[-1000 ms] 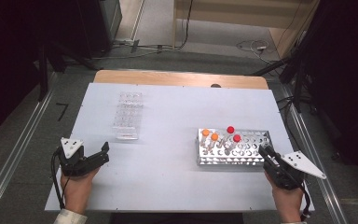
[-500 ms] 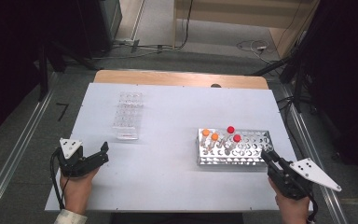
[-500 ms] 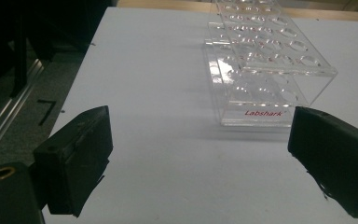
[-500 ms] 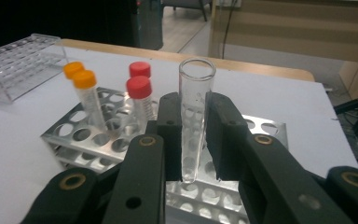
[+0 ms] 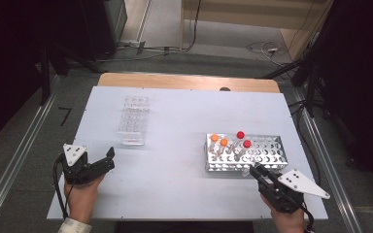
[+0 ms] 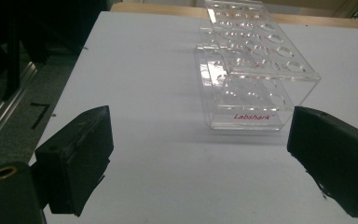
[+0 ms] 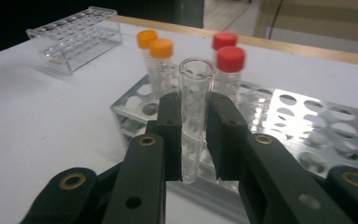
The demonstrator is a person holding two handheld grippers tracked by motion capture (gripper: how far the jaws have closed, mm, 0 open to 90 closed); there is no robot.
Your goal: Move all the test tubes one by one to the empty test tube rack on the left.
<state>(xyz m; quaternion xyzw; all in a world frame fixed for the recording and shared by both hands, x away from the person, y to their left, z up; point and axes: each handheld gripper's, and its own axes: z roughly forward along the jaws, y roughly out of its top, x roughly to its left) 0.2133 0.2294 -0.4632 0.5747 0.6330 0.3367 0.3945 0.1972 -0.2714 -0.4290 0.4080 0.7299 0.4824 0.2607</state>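
Observation:
My right gripper [image 7: 195, 105] is shut on a clear uncapped glass tube [image 7: 194, 140] and holds it upright just in front of the metal tube rack [image 7: 307, 126]. In the rack stand two orange-capped tubes [image 7: 154, 46] and two red-capped tubes [image 7: 228, 53]. From above, the right gripper [image 5: 252, 171] sits at the near edge of the metal rack [image 5: 267, 148]. My left gripper [image 5: 110, 156] rests near the table's front left, open with nothing between its jaws. An empty clear plastic rack [image 6: 256, 70] marked "Labshark" lies a little ahead of the left gripper [image 6: 200, 126].
The white table top [image 5: 184, 126] has free room between the clear rack [image 5: 133, 120] and the metal rack. A wooden strip [image 5: 184, 81] runs along the far edge. Metal rails and cables lie on the floor around the table.
My right gripper has pulled back toward the table's near edge and shifted left, with the tube between its jaws. The left gripper has not moved.

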